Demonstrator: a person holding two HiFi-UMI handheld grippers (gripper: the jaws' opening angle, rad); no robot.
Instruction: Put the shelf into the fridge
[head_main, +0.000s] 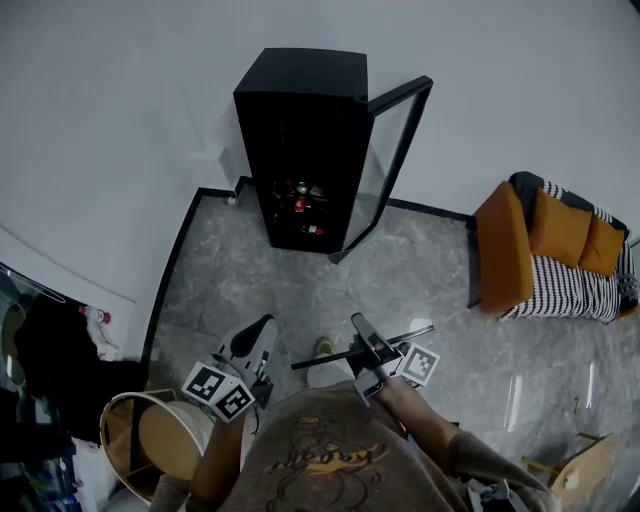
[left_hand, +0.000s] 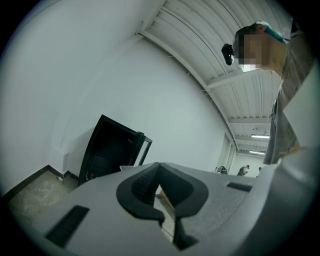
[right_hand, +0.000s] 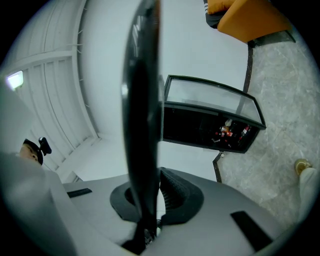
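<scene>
Entry: carrying stage, shelf not yet at the fridge.

- The fridge (head_main: 300, 150) stands against the wall with its glass door (head_main: 392, 150) swung open. Its lower compartment holds a few small red items (head_main: 300, 205); we cannot identify them.
- The shelf (head_main: 335, 357) is well short of the fridge, out in front of its open face. It is carried edge-on, close to our body and above the stone floor (head_main: 250, 280).
- The right tongs (head_main: 362, 340) are clamped on the shelf. In the right gripper view the shelf rises as a thin dark band from between the pads, so the hold is on one rim.
- The left tongs (head_main: 262, 330) sit on the far side of the shelf from the door, pads drawn together with nothing between them.

Handling, our judgement: the shelf looks thin, flat and rigid, and probably light. A grip on a single rim leaves a long lever, so it may swing or twist. If the panel is glass, it is slippery and would chip against the fridge frame. A second hold on the opposite rim by the left tongs would steady it. We should pinch the rim, not the flat middle.
</scene>
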